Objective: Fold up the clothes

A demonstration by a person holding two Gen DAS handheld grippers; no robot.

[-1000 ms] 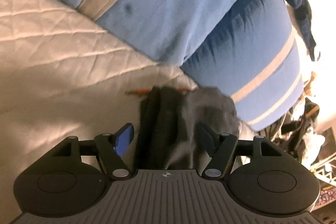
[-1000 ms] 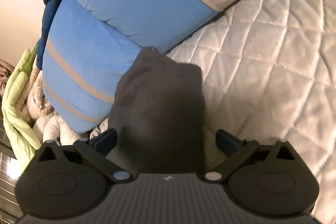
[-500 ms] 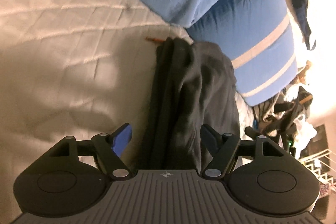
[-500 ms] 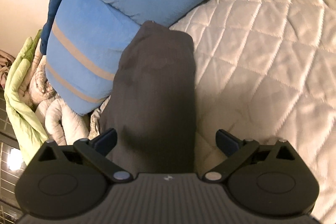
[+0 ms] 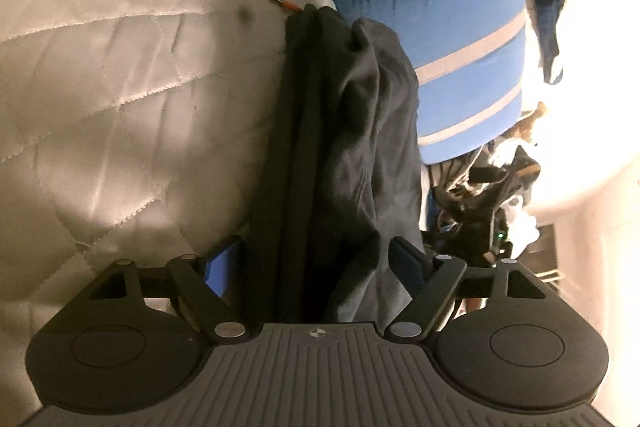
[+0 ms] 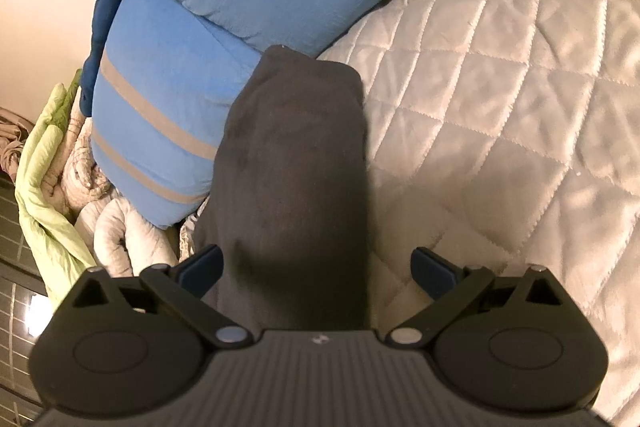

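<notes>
A dark grey folded garment (image 5: 344, 131) lies as a long bundle on the quilted bed cover, its far end against the blue pillows. My left gripper (image 5: 314, 259) stands open over its near end, and the cloth runs between the spread fingers, which do not pinch it. In the right wrist view the same garment (image 6: 296, 163) looks smooth and flat. My right gripper (image 6: 318, 269) is open too, its left fingertip (image 6: 202, 267) at the cloth's edge and its right fingertip (image 6: 432, 271) over bare quilt.
Two blue pillows with grey stripes (image 6: 192, 67) are stacked at the garment's far end. A thin orange stick (image 5: 286, 3) lies by the garment's far corner. White quilt (image 6: 500, 107) spreads to one side; a green jacket (image 6: 44, 179) and cluttered items (image 5: 480, 203) sit beyond the bed edge.
Both grippers have drawn back from the pillows, so more of the garment's length shows in each view. The fingers stay spread, and the garment lies where it was.
</notes>
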